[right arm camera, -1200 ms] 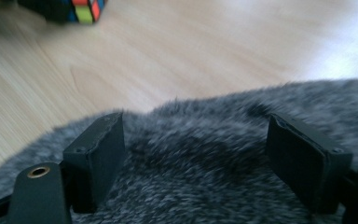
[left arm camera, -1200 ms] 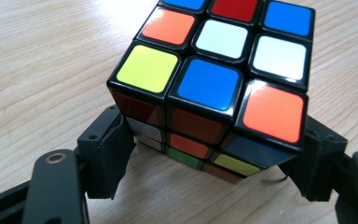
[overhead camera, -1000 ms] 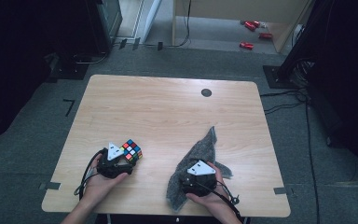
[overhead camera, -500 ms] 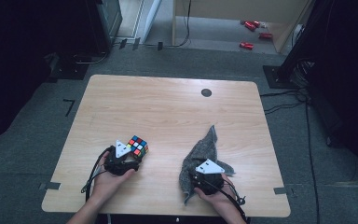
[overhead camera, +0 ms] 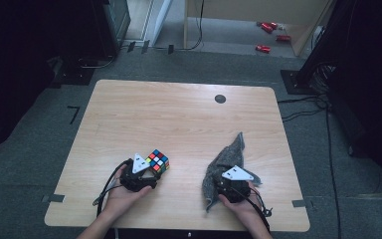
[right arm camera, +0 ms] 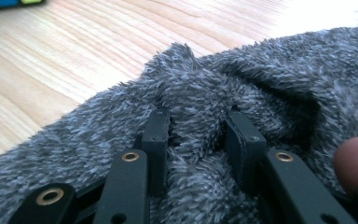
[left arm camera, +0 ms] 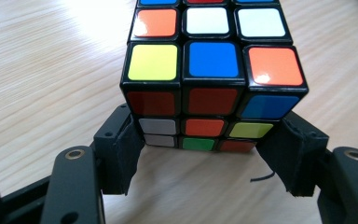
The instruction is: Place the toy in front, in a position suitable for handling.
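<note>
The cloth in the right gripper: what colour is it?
The cloth is fuzzy mottled grey, clearest in the right gripper view.

I work in what looks like a lab: a bare wooden table (overhead camera: 179,109) on grey carpet (overhead camera: 40,164), cables (overhead camera: 303,107) trailing between dark equipment stands (overhead camera: 323,50).

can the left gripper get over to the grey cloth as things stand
Probably not freely: the left gripper is shut on the puzzle cube, and the right gripper already pinches a fold of the grey cloth. The bare table between them is unobstructed.
</note>
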Motion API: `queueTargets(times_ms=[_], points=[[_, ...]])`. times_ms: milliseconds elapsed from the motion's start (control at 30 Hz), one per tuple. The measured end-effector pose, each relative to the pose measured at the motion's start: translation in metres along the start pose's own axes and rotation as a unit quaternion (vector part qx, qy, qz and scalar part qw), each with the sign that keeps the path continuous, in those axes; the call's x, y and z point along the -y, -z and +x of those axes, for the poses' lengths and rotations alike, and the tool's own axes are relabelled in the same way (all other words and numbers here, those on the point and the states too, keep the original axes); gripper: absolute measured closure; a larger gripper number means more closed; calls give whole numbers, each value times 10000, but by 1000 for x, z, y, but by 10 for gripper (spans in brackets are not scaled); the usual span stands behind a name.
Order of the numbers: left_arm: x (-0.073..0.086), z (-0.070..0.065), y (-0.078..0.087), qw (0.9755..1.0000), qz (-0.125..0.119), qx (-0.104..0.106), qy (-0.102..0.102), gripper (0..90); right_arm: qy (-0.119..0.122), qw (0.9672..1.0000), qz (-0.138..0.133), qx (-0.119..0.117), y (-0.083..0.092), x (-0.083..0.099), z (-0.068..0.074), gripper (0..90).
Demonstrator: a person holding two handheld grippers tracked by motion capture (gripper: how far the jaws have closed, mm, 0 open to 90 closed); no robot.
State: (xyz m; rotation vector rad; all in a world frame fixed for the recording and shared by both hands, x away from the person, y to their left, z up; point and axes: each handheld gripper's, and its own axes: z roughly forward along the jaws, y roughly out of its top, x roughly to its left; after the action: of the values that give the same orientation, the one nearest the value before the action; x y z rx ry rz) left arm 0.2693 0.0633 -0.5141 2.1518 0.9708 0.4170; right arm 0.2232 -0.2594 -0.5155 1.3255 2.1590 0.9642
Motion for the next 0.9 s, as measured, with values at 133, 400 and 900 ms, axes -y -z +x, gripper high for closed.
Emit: queueTargets(times_ms=[133,400,900], points=[[-2,-16,-3,9995,3,231,-225,341,-35,10000,-15,-36,1,2,-8,649],[-5,-35,-7,9981,-18,400,-470,340,-36,10000,-25,84,3,5,-19,647],[9,-19,14,9992,-28,220,-341,104,-341,9987,-343,-182,22,2,-35,227]])
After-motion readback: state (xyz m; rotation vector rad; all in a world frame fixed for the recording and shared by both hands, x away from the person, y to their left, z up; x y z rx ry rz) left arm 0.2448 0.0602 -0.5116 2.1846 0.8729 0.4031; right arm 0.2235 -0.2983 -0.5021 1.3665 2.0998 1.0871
